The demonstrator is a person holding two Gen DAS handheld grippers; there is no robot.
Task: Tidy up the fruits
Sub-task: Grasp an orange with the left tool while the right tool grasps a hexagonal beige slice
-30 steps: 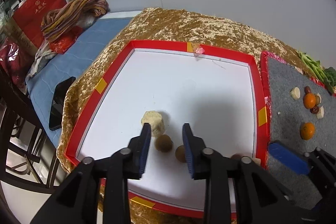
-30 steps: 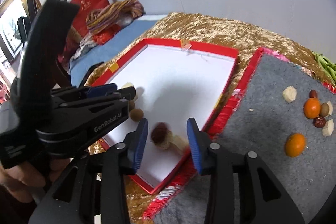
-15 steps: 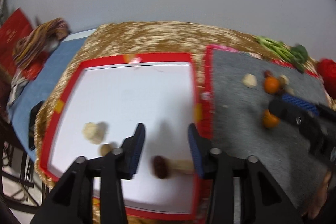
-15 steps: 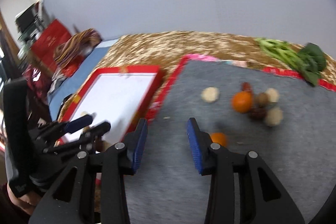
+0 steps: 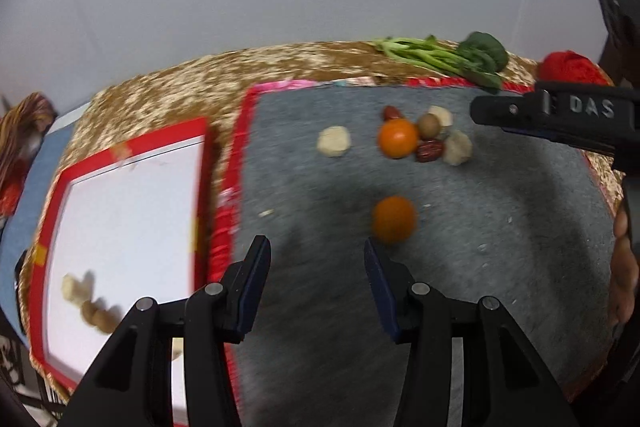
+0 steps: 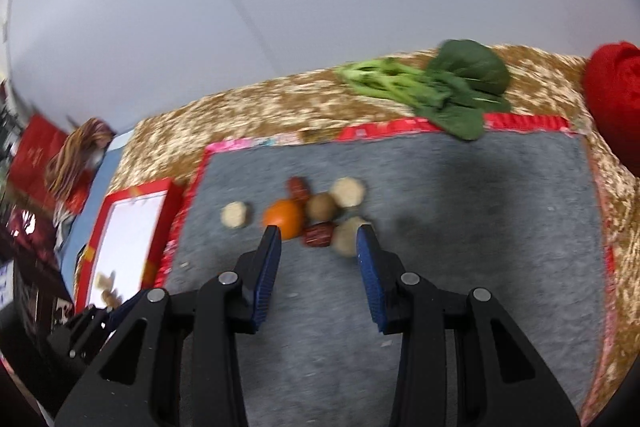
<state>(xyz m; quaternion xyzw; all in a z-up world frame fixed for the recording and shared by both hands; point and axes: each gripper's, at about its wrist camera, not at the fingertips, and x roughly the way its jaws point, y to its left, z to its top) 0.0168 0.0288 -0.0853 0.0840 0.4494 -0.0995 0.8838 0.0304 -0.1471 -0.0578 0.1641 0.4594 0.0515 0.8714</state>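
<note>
grey mat (image 5: 500, 227), red border (image 5: 240, 155), fruits (image 6: 316, 211) clustered

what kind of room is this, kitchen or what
Probably a lived-in home room, not clearly a kitchen: a table under a gold cloth by a plain wall, a grey mat with fruit, greens, and piled fabric and a red bag alongside.

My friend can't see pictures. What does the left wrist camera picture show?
The open left gripper hovers over a grey mat, near a lone orange. Farther back lie another orange, red dates and pale chunks. A red-rimmed white tray with some pieces sits left.
</note>
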